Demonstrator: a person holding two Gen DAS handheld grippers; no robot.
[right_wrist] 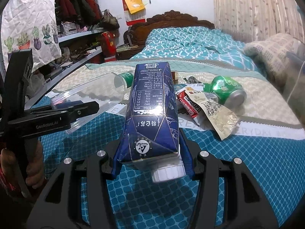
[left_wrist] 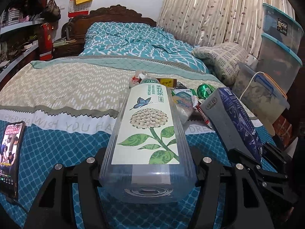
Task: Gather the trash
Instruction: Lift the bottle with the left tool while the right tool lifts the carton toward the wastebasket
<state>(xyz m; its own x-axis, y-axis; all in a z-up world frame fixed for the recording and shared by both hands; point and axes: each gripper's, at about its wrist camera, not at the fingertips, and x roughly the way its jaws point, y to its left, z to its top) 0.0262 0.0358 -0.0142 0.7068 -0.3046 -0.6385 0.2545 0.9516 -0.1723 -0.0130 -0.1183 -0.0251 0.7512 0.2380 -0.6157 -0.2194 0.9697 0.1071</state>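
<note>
My left gripper (left_wrist: 148, 164) is shut on a clear tea bottle (left_wrist: 150, 129) with a flower label, held above the bed with its cap pointing away. My right gripper (right_wrist: 152, 158) is shut on a dark blue milk carton (right_wrist: 152, 110), its white cap toward the camera. The carton also shows in the left wrist view (left_wrist: 234, 122), and the bottle in the right wrist view (right_wrist: 106, 95). A crushed green can (right_wrist: 226, 89), snack wrappers (right_wrist: 205, 106) and other litter (left_wrist: 183, 97) lie on the bed beyond both grippers.
A phone (left_wrist: 10, 156) with a lit screen lies on the bed (left_wrist: 63, 87) at the left. Stacked plastic storage boxes (left_wrist: 278, 43) and a folded blanket (left_wrist: 223, 59) stand at the right. Cluttered shelves (right_wrist: 80, 38) run along the left wall.
</note>
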